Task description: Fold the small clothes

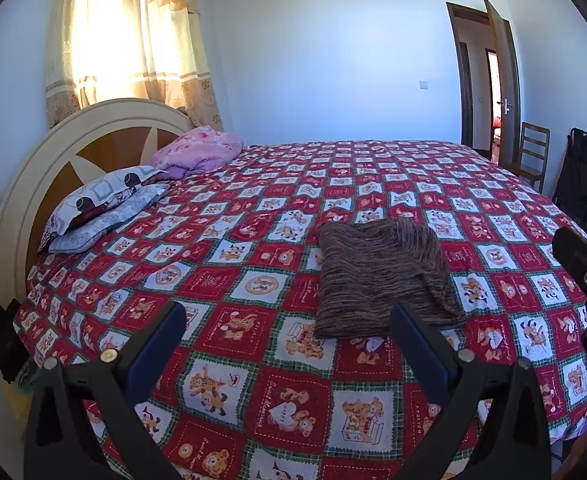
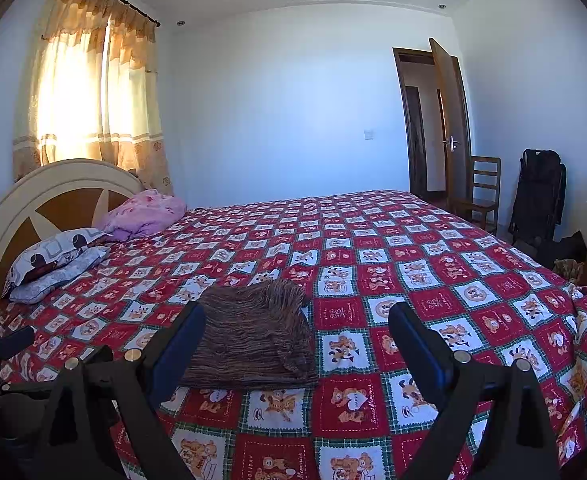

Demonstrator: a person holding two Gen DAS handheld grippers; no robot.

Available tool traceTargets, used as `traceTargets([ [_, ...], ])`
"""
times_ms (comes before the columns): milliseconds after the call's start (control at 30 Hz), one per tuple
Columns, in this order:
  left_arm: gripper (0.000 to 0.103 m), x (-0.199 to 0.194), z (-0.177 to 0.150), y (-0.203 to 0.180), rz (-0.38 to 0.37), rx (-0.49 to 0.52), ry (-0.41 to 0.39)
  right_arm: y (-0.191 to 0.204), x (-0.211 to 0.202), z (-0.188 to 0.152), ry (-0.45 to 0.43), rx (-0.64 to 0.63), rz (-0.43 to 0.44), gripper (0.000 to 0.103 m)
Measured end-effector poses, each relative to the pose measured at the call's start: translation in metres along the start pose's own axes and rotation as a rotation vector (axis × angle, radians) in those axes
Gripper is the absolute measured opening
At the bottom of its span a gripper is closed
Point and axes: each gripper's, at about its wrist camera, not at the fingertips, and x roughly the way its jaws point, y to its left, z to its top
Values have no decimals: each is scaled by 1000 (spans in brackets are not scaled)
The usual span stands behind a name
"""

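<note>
A brown striped knit garment (image 1: 381,276) lies folded into a rough rectangle on the red patchwork bedspread (image 1: 233,264). It also shows in the right wrist view (image 2: 253,336). My left gripper (image 1: 289,312) is open and empty, held above the bed just short of the garment's near edge. My right gripper (image 2: 295,314) is open and empty, with its left finger (image 2: 177,340) in front of the garment's left side. The right gripper's black body shows at the right edge of the left wrist view (image 1: 585,280).
Two pillows (image 1: 101,208) and a pink bundled blanket (image 1: 201,152) lie by the cream headboard (image 1: 53,152). A wooden chair (image 2: 479,192), a black folded stroller (image 2: 539,196) and an open door (image 2: 449,120) stand beyond the bed's far right side.
</note>
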Motion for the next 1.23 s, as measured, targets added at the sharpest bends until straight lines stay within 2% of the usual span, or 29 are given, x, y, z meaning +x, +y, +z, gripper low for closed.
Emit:
traceTargets([
  [400,103,-4,2,-2,-9,-4,-8,2,-1,0,-2,-7,-2,93],
  [667,103,1,0,-1,-15,-19,21,6,-2,-3,6,-11,-3,93],
  [933,103,5,-3,5,-69,-56,29,8,0,-6,19,-17,-2,93],
  [1233,103,17,-3,19,-44,-68,55,8,0,-7,20,-16,-4,93],
])
